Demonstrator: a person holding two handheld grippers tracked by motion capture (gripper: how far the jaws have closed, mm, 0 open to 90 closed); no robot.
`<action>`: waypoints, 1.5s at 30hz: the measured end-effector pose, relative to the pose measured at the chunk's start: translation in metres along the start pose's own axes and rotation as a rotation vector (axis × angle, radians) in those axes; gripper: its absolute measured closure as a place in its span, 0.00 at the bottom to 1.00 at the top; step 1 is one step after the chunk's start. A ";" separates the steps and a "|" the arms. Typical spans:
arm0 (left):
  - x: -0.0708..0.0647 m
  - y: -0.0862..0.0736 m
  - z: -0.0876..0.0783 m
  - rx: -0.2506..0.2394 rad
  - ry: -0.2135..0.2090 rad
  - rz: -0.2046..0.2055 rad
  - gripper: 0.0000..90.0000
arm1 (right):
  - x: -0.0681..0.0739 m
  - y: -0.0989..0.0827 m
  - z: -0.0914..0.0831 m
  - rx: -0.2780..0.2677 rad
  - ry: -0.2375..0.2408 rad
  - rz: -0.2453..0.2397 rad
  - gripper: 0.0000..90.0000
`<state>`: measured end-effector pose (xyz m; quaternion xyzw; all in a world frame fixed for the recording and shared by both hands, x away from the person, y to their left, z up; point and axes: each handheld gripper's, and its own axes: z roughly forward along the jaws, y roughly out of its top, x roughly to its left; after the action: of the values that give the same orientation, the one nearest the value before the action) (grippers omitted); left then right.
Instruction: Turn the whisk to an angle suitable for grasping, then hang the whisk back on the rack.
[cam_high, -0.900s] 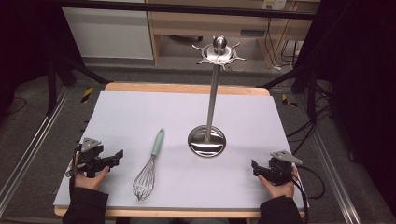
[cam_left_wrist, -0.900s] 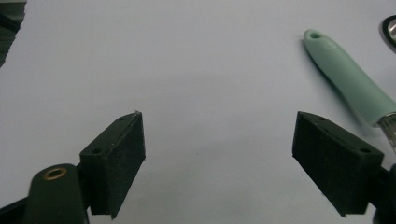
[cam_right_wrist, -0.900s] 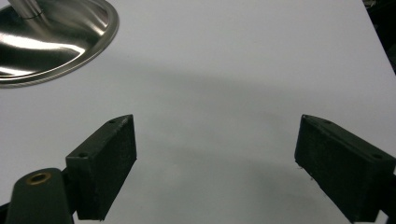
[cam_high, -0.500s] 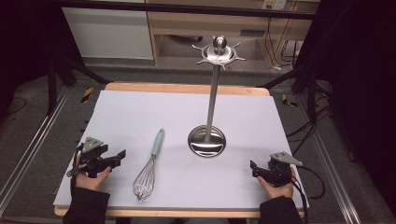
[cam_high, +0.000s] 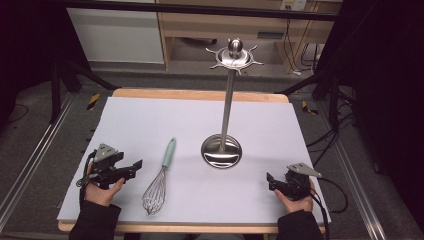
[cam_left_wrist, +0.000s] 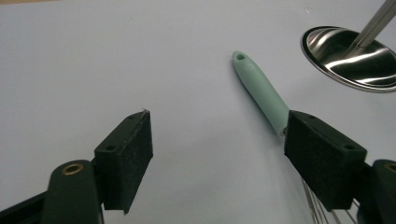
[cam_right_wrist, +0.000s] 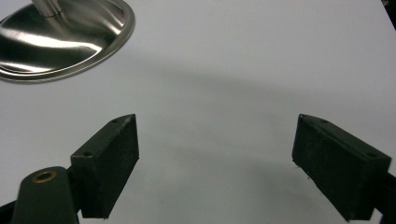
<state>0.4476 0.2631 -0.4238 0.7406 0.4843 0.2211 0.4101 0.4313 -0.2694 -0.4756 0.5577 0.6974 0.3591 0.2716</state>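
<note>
A whisk (cam_high: 161, 175) with a mint-green handle (cam_left_wrist: 261, 91) lies on the white table cover, handle pointing away from me. A steel utensil stand rises from a round base (cam_high: 221, 151) to a hooked crown (cam_high: 234, 55). My left gripper (cam_high: 134, 169) sits just left of the whisk, open, nothing between its pads (cam_left_wrist: 130, 149); the handle runs behind its right pad. My right gripper (cam_high: 270, 182) rests near the front right, open and holding nothing, its jaws pointing left. The stand's base (cam_right_wrist: 60, 37) lies ahead of it to the left.
The white cover (cam_high: 150, 115) lies on a wooden table, whose edge (cam_high: 200, 95) shows at the back. Metal rails run along both sides on the floor. Cables (cam_high: 330, 135) trail at the right, and shelving stands behind the table.
My left gripper has edged a little to the right, toward the whisk. The right gripper has hardly moved. The whisk and stand have stayed in place.
</note>
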 end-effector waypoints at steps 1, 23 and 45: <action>-0.003 0.002 0.001 0.007 -0.008 0.012 0.26 | 0.000 0.000 0.001 0.001 0.003 -0.001 0.18; -0.028 0.019 0.016 0.074 -0.019 0.090 0.25 | 0.002 -0.001 0.000 -0.002 0.005 -0.028 0.20; -0.035 0.041 0.032 0.120 -0.036 0.094 0.31 | 0.002 -0.002 0.000 0.002 0.002 -0.014 0.21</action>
<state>0.4769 0.2111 -0.4057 0.7894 0.4540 0.1974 0.3630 0.4301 -0.2677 -0.4775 0.5525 0.7019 0.3571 0.2730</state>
